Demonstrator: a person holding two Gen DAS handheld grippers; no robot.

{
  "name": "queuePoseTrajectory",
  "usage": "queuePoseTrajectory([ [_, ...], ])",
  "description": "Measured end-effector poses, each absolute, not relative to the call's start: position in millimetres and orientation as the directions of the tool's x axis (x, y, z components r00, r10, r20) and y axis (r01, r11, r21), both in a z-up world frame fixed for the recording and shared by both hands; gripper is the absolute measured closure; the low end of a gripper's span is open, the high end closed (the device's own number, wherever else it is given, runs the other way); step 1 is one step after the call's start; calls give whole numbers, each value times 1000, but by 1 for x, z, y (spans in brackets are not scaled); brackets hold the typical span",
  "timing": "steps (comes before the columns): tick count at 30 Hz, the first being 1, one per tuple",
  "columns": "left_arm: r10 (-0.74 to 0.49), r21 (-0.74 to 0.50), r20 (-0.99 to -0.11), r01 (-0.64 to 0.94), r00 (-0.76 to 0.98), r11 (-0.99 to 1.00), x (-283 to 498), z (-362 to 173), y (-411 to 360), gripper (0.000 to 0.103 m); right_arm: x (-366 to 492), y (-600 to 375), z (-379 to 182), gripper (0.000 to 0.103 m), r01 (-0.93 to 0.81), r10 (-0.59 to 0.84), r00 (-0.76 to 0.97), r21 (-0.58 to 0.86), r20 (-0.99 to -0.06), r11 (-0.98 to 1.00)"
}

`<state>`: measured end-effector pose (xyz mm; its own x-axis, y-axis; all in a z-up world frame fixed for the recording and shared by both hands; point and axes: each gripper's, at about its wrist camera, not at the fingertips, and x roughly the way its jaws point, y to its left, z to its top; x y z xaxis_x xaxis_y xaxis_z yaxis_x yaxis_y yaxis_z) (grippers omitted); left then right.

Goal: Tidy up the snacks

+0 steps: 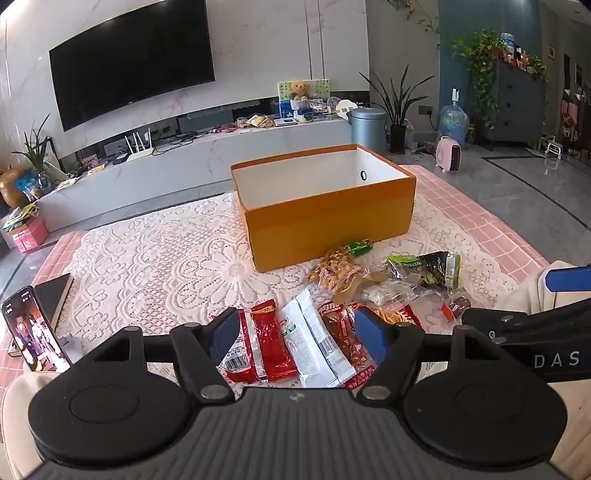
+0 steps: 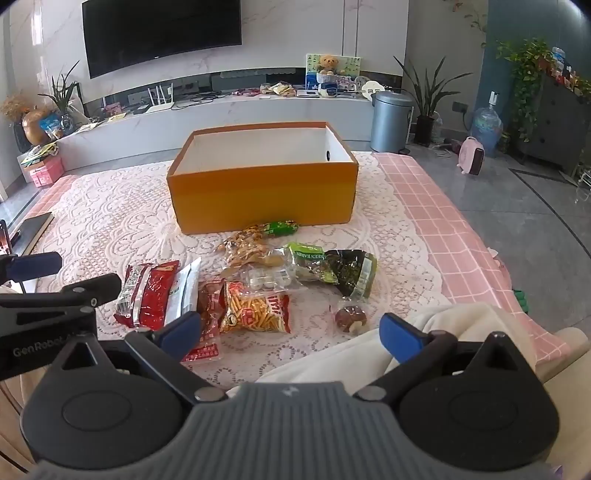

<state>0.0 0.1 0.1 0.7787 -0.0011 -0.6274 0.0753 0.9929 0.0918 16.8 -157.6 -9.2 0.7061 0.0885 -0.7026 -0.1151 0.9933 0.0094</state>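
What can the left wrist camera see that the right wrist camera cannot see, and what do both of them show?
Only the left wrist view shows the lit phone screen clearly, beside a dark notebook, and the open left gripper over the red packets.

Only the right wrist view shows the round brown sweet in full and the open right gripper above the cream cloth.

Both show the open orange box with the snacks before it, and the television.

I see an orange box [image 2: 262, 195] with white inside, white floral lace cloth [image 2: 110, 229], pink checked cover [image 2: 443, 221], red packet [image 2: 147, 291]
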Motion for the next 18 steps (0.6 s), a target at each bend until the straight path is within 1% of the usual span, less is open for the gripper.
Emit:
queuePoseTrajectory([
  [18, -23, 63, -630, 81, 776, 995, -1, -1, -3, 19, 17, -158, -11, 4, -113, 76, 702, -6, -708, 994],
])
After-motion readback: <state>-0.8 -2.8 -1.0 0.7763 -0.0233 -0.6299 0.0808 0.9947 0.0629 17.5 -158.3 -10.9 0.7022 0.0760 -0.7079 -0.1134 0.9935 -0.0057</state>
